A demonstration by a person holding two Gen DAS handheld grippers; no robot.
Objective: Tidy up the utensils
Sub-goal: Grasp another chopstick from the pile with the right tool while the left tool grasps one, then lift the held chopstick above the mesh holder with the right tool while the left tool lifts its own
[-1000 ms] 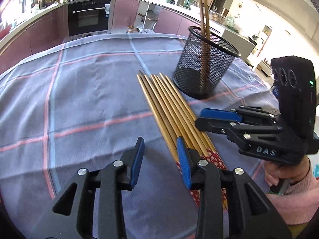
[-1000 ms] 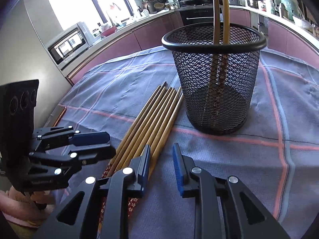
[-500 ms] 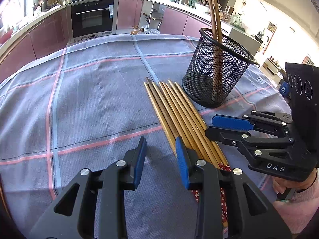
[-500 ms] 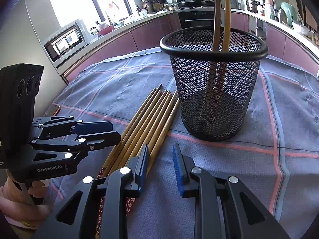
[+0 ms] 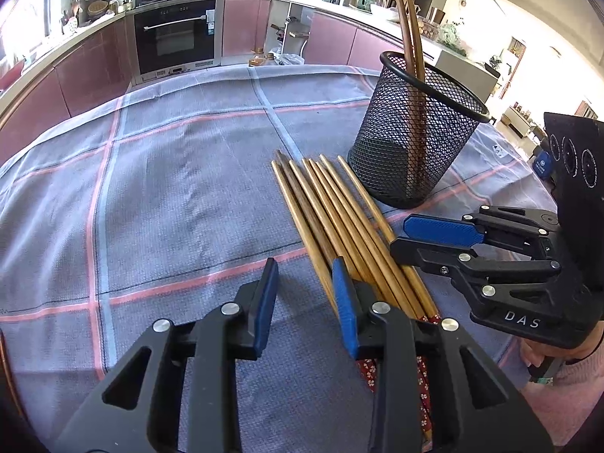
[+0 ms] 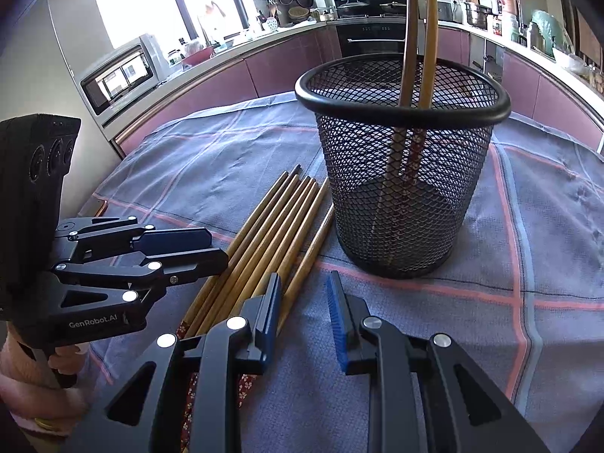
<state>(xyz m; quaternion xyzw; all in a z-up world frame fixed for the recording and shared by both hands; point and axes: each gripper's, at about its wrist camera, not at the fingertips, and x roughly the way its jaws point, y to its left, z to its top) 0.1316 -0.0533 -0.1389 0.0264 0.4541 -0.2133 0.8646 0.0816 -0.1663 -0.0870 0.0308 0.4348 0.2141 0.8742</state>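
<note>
left tongs (image 5: 304, 283): narrow gap, just been closing, nothing between, above chopsticks (image 5: 339, 226) | right tongs (image 6: 304, 294): narrow gap, empty, just right of the bundle | mesh cup (image 6: 404, 188) holds two chopsticks, touching the bundle's tips | right view only: microwave (image 6: 117, 75) | checked cloth (image 5: 170, 188) covers counter

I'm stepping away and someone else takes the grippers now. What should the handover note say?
Left hand-held gripper: open, holding nothing; its jaws have just been closing, at the left edge of the loose chopsticks.
Right hand-held gripper: open, holding nothing, by the bundle's right edge.
Done: two chopsticks stand in the mesh holder.
Left: the bundle, lying side by side on the tablecloth beside the holder, goes in.
</note>
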